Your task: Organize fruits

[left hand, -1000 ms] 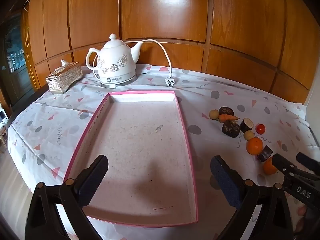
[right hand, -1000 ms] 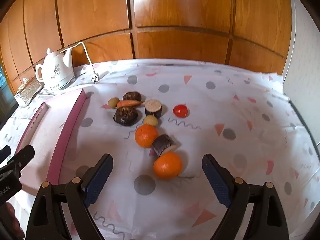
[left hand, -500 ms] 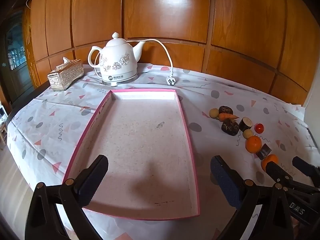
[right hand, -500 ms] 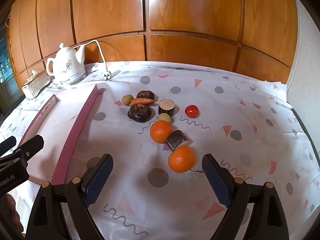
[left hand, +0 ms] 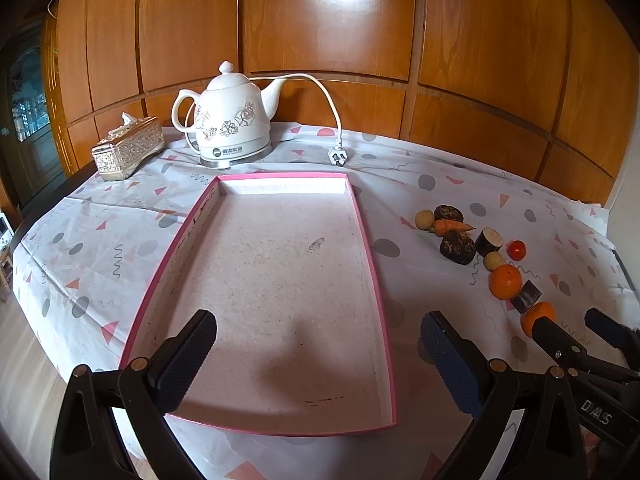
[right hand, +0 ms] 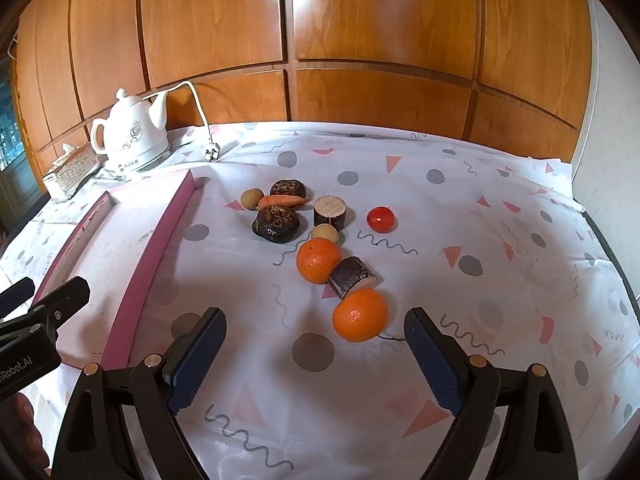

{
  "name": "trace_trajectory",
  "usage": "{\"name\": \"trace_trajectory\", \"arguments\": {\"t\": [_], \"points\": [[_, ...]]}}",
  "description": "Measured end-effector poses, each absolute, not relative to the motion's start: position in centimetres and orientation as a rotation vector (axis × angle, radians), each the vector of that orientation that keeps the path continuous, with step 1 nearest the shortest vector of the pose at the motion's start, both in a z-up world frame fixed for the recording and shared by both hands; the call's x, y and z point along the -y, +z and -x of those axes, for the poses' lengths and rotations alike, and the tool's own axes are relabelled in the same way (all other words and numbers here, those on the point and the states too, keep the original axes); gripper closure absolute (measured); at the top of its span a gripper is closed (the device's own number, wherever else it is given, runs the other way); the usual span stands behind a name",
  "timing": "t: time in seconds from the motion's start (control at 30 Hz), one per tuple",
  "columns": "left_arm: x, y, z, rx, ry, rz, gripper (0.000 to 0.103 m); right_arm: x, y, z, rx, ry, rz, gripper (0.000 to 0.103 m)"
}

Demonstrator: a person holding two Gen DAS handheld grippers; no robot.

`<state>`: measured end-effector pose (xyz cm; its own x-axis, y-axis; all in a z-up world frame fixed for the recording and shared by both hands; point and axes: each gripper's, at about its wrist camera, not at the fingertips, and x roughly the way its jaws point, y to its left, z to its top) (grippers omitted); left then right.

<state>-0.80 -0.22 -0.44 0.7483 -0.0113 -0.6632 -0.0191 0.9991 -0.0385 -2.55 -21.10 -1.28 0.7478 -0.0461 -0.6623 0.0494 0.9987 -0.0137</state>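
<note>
At the back of the bench (left hand: 100, 248), against the wood-panelled wall (right hand: 360, 40), stands a white ceramic kettle (left hand: 230, 120) with a floral print on a metal base; its cord loops to a loose plug (left hand: 338, 156) lying on the cloth; a silvery embossed tissue box (left hand: 128, 152) sits just left of the kettle. The bench wears a white cloth with grey dots, pink triangles and squiggles. A shallow rectangular tray (left hand: 368, 240) with a pink rim and a pale speckled floor lies under my left gripper (left hand: 316, 348); its jaws stand wide apart over the tray's near end, holding nothing.

My right gripper (right hand: 316, 344) hovers over the cloth to the right of the tray, jaws likewise spread and bare; the pads are dark blue and ribbed. The nearest orange (right hand: 360, 314), round and dimpled, lies just ahead of them, closer to the right pad; nothing stands between it and the jaws. Touching it behind is a short dark cylinder with a pale cut face (right hand: 352, 276), then a second orange (right hand: 318, 260); beyond lie a small beige ball (right hand: 325, 233), a wrinkled dark lump (right hand: 276, 223), an upright cylinder piece (right hand: 330, 212), a carrot (right hand: 280, 201), another dark lump (right hand: 288, 189), a second beige ball (right hand: 252, 198) and, apart to the right, a glossy red tomato (right hand: 381, 219).
</note>
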Motion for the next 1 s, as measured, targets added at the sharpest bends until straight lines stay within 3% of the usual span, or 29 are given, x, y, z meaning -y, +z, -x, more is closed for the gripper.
{"name": "trace_trajectory", "arguments": {"t": [1.0], "points": [[0.28,-0.08,1.5,-0.703,-0.003,0.04,0.0,20.72,-0.76,3.05,-0.694,-0.061,0.017,0.011]]}}
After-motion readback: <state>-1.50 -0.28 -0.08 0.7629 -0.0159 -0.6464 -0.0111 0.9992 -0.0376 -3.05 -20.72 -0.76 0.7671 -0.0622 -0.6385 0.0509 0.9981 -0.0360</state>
